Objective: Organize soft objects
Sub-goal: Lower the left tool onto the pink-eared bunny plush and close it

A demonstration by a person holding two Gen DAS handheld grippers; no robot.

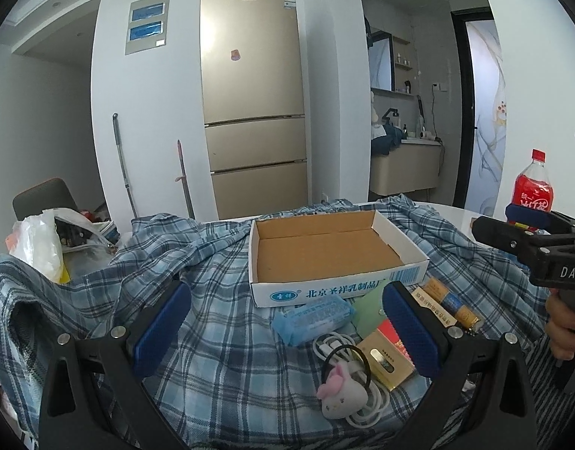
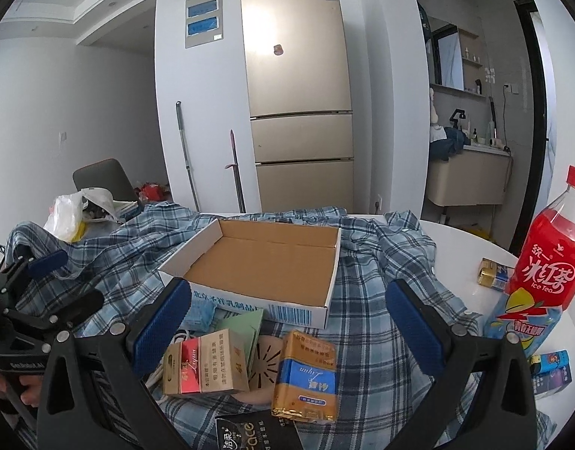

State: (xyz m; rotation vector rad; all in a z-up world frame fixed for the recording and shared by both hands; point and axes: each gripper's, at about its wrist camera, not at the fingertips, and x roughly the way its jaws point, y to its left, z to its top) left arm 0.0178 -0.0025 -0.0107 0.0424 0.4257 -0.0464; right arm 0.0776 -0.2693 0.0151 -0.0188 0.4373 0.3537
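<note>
Plaid cloth (image 1: 220, 337) covers most of the white bench (image 2: 460, 255), and on it sits the open cardboard box (image 1: 325, 251), whose brown floor we see bare in both views. We hold both grippers low over the near edge of the cloth, facing the box.

Our left gripper (image 1: 287, 330) has its blue pads spread wide with nothing between them. Ahead of it, between the pads, we see a blue tissue pack (image 1: 312, 318) lying just in front of the box's printed wall, a coiled white cable (image 1: 358, 386) nearer to us, and a small pink-and-white plush bunny (image 1: 340, 390) on a black hair loop, resting on the cable. A gold-and-red carton (image 1: 385, 356) lies just right of the cable, partly behind the right pad.

Our right gripper (image 2: 287, 333) is likewise wide apart and empty. Between its pads we see a red-and-tan carton (image 2: 205, 363), a gold-and-blue soft pack (image 2: 306, 375) beside it, a green card (image 2: 242, 330) against the box wall, and a round tan slotted disc (image 2: 265, 360) partly under the cartons. A black packet (image 2: 257, 431) lies at the near edge.

To the right an ice tea bottle (image 2: 550, 262) stands upright on the bare bench. Far left, a white plastic bag (image 1: 40, 247) sits beside the cloth.
</note>
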